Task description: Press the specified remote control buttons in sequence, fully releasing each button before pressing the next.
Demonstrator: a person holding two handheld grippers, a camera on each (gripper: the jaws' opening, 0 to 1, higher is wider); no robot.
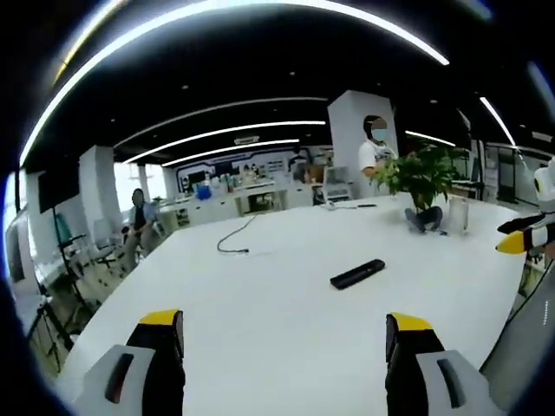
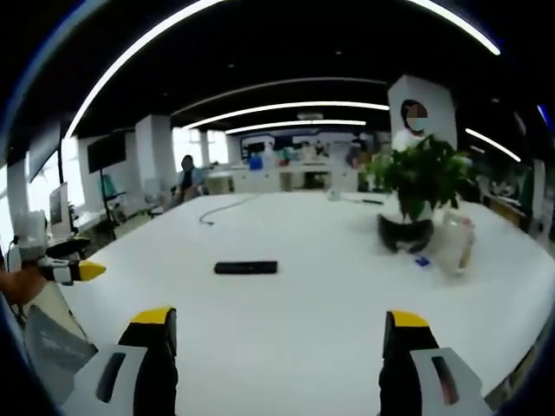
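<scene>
I am looking along both tools over a broad white counter point(image 1: 286, 347) in an open office. The left tool point(image 1: 286, 334) has its yellow-tipped jaws standing wide apart with nothing between them, and the right tool point(image 2: 282, 334) is the same, wide and empty. The remote control point(image 1: 357, 274), a slim black bar, lies flat on the counter well ahead of both tools, lying crosswise in the right gripper view point(image 2: 246, 268). A potted plant point(image 2: 418, 195) stands farther back and to the right, with a pale jar point(image 2: 454, 243) just beside it, and a dark cable point(image 1: 232, 238) trails across the far counter. Neither tool touches the remote yet, so I judge the reach to be the step in hand. To do it well I would narrow one tool's jaws to a single tip, bring it down squarely over the chosen button, press straight down, then lift fully clear. I cannot make out individual buttons.
</scene>
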